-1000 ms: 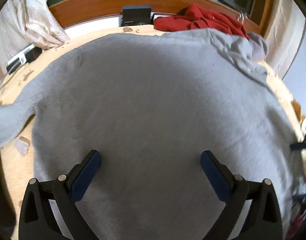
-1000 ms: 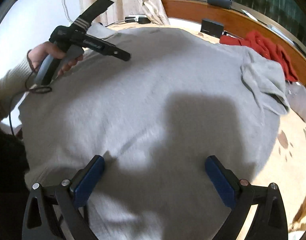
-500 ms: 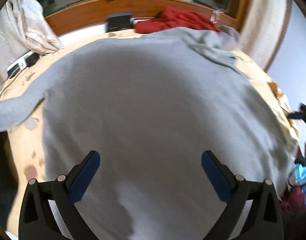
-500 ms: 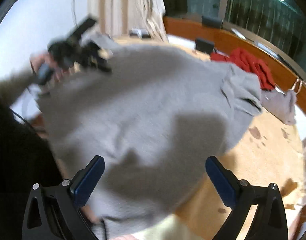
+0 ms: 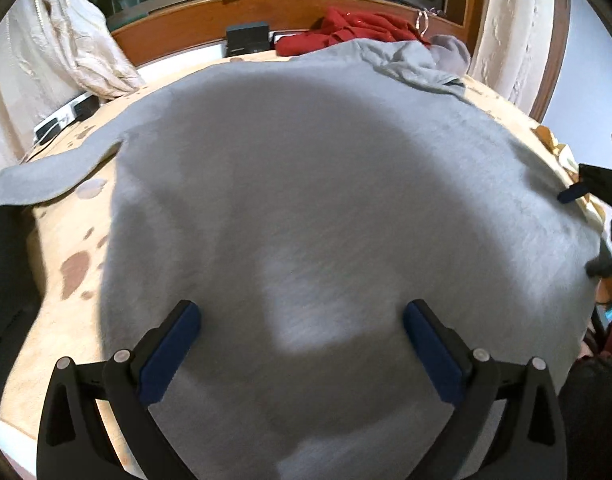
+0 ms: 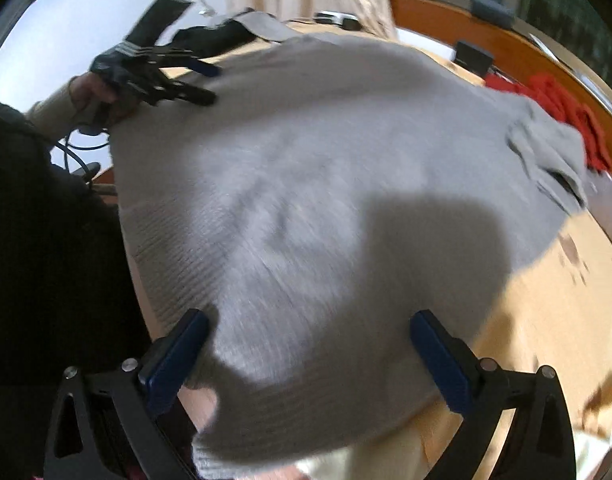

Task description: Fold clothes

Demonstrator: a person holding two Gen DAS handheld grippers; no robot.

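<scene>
— Sweater (image 5: pixel 306 184): in your left wrist view it lies spread flat over the tan spotted bed cover (image 5: pixel 62 320), hem towards you, one sleeve (image 5: pixel 46 180) trailing off to the left, collar end bunched near the red garment (image 5: pixel 345 32) at the headboard. Your left tongs (image 5: pixel 302 332) hang released above the hem area, grasping nothing.

— And from the right?

— In your right wrist view the right tongs (image 6: pixel 306 344) are also released, over the ribbed hem (image 6: pixel 178 264) at the sweater's near right corner. The frame is blurred, so whether either pad brushes the cloth, you can't really tell.

— Which step, then?

— Laying out looks done; the first fold isn't begun. Next you'd likely lower each pair of tongs to a hem corner, clench, and carry the edge across.
</scene>
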